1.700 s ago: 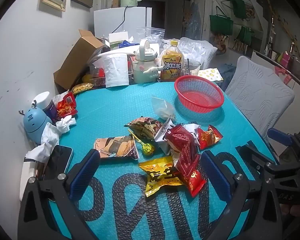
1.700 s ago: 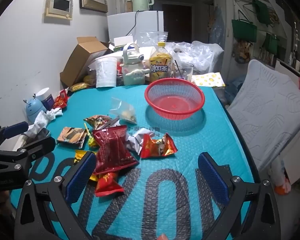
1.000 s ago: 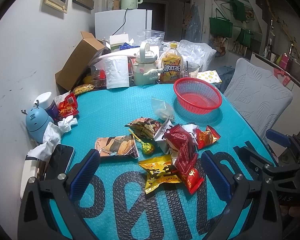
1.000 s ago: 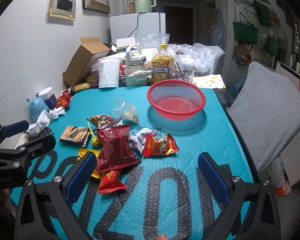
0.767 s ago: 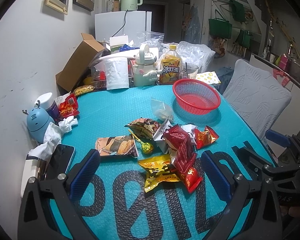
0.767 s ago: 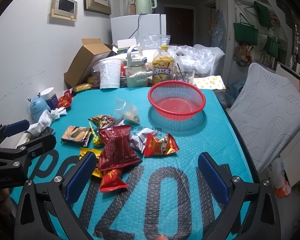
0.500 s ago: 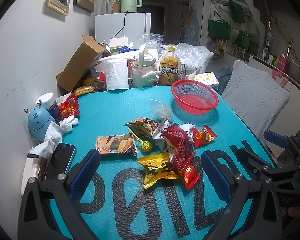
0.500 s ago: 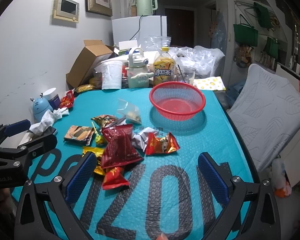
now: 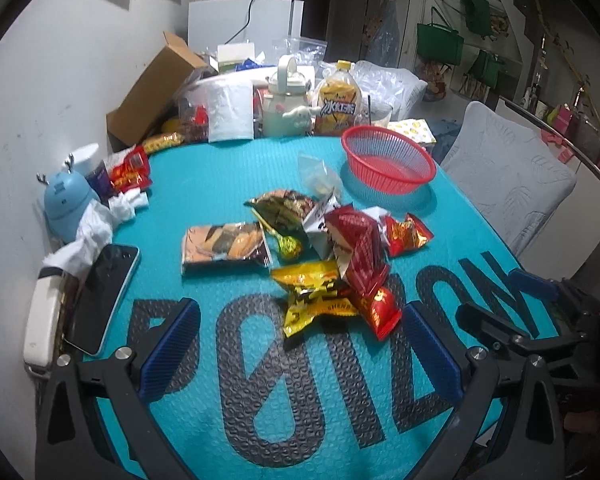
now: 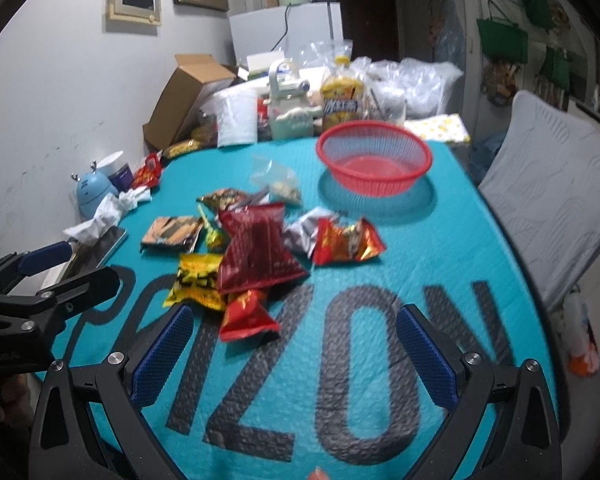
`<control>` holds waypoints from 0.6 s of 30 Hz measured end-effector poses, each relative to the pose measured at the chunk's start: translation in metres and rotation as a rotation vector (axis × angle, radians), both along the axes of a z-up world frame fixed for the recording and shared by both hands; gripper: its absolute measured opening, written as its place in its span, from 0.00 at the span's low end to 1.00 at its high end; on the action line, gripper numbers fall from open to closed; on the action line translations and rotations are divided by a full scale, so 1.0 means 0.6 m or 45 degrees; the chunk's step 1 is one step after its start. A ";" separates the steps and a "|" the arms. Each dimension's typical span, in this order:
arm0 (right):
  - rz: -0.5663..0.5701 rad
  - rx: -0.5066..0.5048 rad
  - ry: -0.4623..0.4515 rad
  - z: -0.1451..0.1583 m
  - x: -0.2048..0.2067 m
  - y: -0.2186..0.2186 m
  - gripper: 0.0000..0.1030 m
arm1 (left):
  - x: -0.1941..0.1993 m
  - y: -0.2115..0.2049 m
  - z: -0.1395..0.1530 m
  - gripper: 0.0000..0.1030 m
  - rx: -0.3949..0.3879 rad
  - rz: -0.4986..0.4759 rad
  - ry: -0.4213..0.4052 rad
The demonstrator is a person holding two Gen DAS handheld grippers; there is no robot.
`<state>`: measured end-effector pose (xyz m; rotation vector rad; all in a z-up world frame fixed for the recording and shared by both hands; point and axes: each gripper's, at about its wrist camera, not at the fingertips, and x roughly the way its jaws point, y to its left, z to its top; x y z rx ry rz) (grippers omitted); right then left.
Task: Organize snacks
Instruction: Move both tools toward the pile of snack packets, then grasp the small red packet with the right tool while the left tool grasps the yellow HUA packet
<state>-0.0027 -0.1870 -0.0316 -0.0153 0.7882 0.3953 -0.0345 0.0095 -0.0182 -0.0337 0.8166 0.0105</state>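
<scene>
Several snack packets lie in a heap mid-table: a dark red bag (image 9: 360, 248) (image 10: 256, 254), a yellow packet (image 9: 314, 294) (image 10: 198, 280), a small red packet (image 9: 380, 308) (image 10: 246, 314), an orange-red packet (image 9: 406, 234) (image 10: 346, 242) and a flat orange-brown packet (image 9: 224, 246) (image 10: 172, 232). An empty red basket (image 9: 388, 160) (image 10: 374, 158) stands behind them. My left gripper (image 9: 300, 352) is open, short of the heap. My right gripper (image 10: 294, 354) is open too, hovering over bare mat with the heap ahead to its left.
A phone (image 9: 100, 294) and crumpled tissue (image 9: 96, 224) lie at the left edge by a blue toy (image 9: 66, 206). A cardboard box (image 9: 156, 88), jug (image 9: 286, 104) and drink bottle (image 9: 338, 102) crowd the back. A grey chair (image 9: 508, 184) stands to the right.
Both grippers have drawn back a little and risen, so the heap and basket sit slightly farther off. Nothing on the table has moved. Both stay open.
</scene>
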 end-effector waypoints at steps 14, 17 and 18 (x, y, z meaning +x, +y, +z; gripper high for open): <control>0.154 0.055 0.145 -0.078 0.039 0.049 0.96 | 0.019 0.048 -0.063 0.99 -0.027 0.060 0.085; 0.178 0.056 0.171 -0.088 0.053 0.059 0.91 | 0.026 0.059 -0.072 0.99 -0.042 0.073 0.102; 0.180 0.048 0.176 -0.092 0.058 0.062 0.88 | 0.029 0.062 -0.074 0.99 -0.038 0.076 0.103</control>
